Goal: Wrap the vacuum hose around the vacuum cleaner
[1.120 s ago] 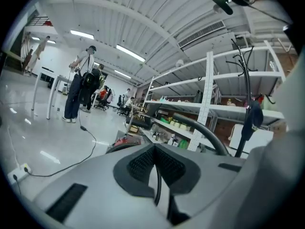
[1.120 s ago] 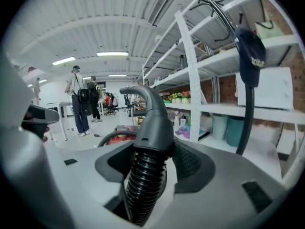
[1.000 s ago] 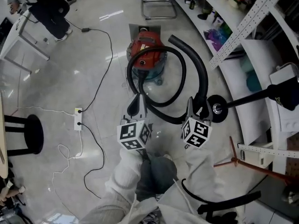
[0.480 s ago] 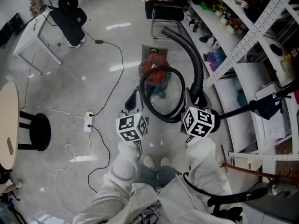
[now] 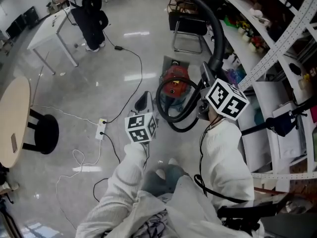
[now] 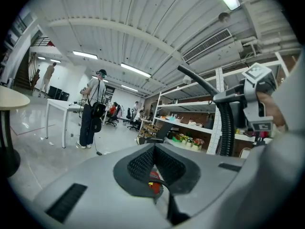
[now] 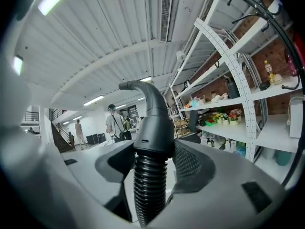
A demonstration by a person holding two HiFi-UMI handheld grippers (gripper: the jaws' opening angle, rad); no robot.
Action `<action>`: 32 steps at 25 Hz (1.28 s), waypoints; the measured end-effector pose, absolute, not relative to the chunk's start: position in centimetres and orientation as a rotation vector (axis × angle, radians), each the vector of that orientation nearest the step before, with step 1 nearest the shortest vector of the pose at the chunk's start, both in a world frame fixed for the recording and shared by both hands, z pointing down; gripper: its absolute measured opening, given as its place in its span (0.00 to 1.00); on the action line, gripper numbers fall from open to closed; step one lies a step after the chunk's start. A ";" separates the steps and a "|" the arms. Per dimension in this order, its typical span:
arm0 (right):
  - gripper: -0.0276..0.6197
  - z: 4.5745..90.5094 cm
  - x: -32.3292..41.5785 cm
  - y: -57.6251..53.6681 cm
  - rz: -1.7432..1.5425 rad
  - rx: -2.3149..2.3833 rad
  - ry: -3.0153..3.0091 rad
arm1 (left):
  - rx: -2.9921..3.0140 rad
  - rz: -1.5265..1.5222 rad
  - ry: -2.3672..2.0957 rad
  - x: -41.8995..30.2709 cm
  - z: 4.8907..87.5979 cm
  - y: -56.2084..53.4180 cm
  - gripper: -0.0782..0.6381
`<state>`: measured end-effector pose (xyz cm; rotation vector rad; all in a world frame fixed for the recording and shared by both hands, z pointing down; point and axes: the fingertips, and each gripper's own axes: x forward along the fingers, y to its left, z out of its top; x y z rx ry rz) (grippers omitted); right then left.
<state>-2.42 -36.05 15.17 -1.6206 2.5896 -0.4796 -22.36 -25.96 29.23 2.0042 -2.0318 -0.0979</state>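
Right tool (image 5: 205,79) clamped on vacuum hose (image 5: 218,38) above vacuum cleaner (image 5: 176,81); left tool (image 5: 143,102) closed, empty, beside it.

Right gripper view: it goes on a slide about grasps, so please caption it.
Right gripper jaws clamp the vacuum hose where its ribbed section meets the smooth curved handle, shelving at right.

Glossy grey floor (image 5: 74,98), white table (image 5: 47,31), black stool (image 5: 43,133) — perforated metal shelving (image 5: 285,21) at right, strip lights (image 6: 86,55) overhead
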 end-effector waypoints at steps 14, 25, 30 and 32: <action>0.43 5.3 -8.8 -49.5 -0.430 -1.620 2.508 | 2.256 -0.042 -1.974 -24.9 15.5 -43.4 0.11; 0.44 -1.9 -14.3 -62.1 -0.350 -1.688 2.447 | 2.414 -0.039 -1.849 -28.5 9.5 -57.6 0.11; 0.44 -3.6 -19.0 -66.8 -0.351 -1.704 2.460 | 2.487 -0.018 -1.747 -31.1 9.0 -63.4 0.11; 0.44 -5.3 -21.3 -68.7 -0.352 -1.687 2.462 | 2.510 -0.013 -1.713 -32.7 8.7 -65.8 0.11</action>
